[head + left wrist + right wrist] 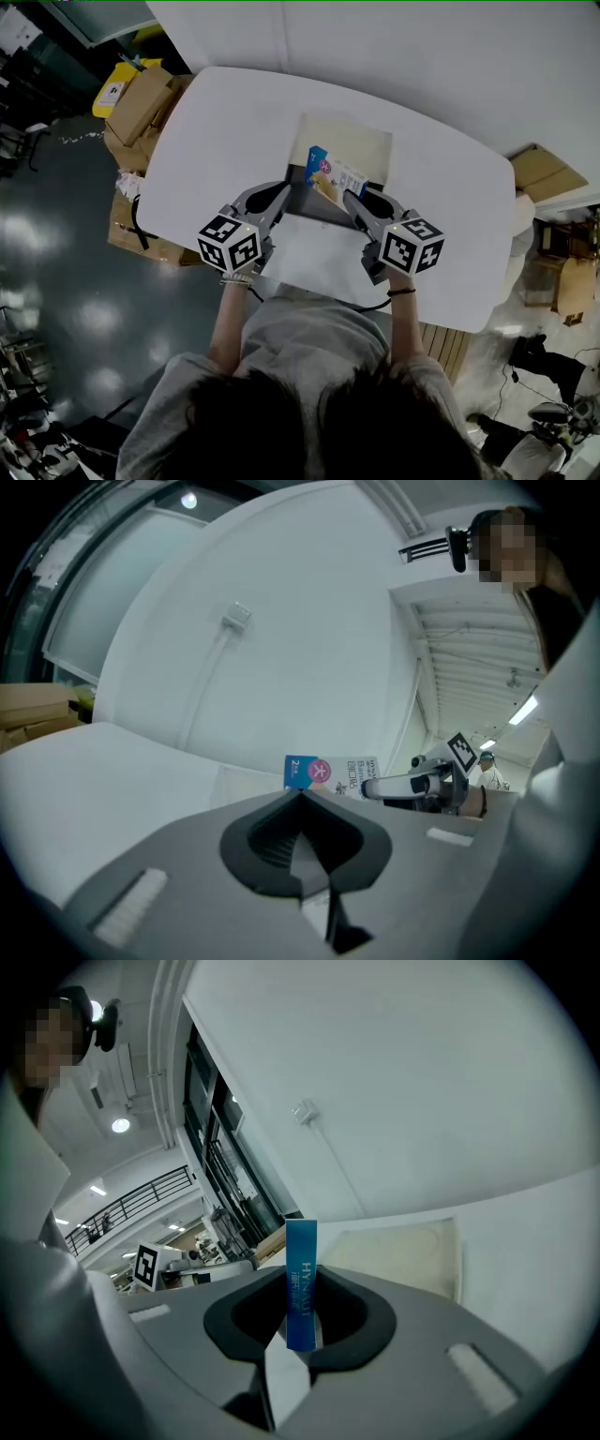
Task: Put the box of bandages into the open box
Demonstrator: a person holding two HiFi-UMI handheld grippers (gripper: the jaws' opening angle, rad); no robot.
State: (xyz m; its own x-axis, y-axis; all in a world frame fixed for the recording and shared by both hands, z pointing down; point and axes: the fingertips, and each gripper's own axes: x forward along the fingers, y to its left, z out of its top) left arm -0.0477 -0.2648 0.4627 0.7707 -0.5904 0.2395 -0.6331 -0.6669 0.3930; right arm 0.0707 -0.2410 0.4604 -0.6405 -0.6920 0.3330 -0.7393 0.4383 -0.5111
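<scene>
Two grippers reach over the white table (234, 122) toward its middle. The right gripper (302, 1283) is clamped on the narrow blue edge of the box of bandages (301, 1279), holding it upright and tilted just above the near edge of the open box (361, 141), a flat beige carton lying toward the far edge of the table. The left gripper (300, 799) sits just beside the near left corner of the open box, its jaws closed together.
</scene>
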